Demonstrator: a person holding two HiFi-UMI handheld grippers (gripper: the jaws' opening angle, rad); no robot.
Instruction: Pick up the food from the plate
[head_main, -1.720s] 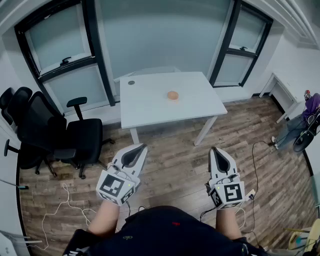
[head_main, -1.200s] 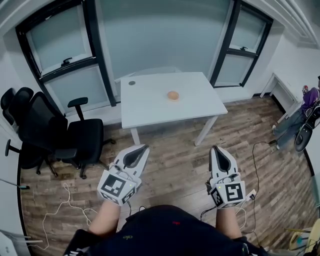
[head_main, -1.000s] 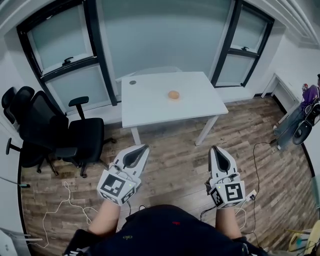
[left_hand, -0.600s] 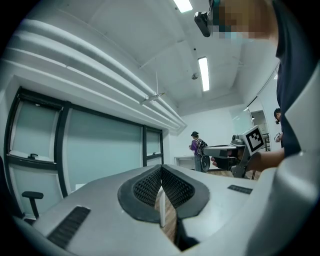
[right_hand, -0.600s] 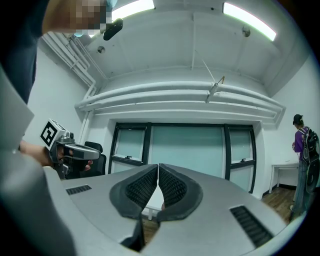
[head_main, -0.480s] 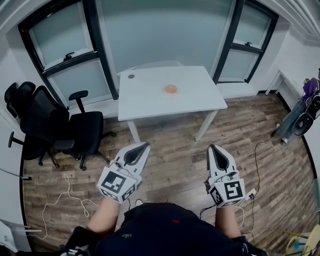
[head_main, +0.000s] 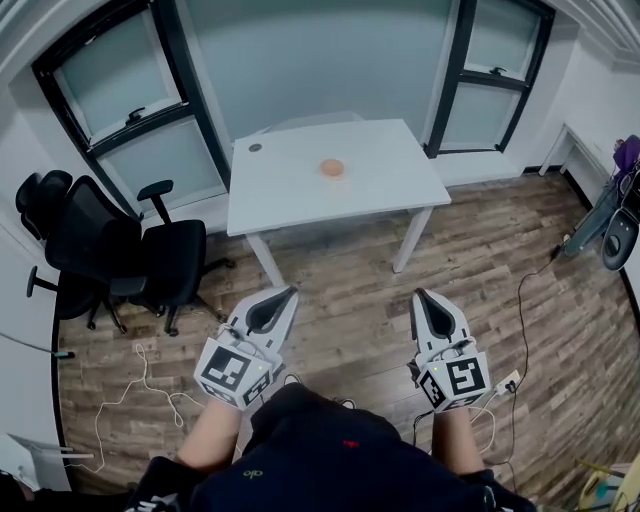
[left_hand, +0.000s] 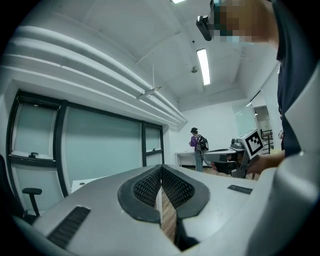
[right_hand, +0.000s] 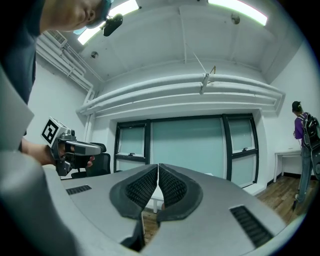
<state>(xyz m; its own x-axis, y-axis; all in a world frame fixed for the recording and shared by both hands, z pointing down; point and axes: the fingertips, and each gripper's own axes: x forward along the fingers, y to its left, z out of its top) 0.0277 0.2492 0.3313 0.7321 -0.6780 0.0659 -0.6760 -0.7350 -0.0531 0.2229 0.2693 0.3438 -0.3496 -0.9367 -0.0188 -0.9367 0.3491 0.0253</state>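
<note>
Head view: left tongs (head_main: 289, 291) and right tongs (head_main: 418, 293) are held low over the wooden floor (head_main: 350, 310), side by side, pointing toward the worktop (head_main: 290, 195) and well short of it.
Left gripper view: jaws closed together at the tips, nothing between them.
Right gripper view: jaws together too, empty.
Food (head_main: 332, 168): a small orange-brown round (too small to tell more), near the middle of the worktop, well apart from both tongs.
Disc (head_main: 255, 148): small and dark, near the worktop's far left corner.
Chairs (head_main: 150, 262): black, left of the worktop.
Cable (head_main: 135, 385): white, loose on the floor at left.
</note>
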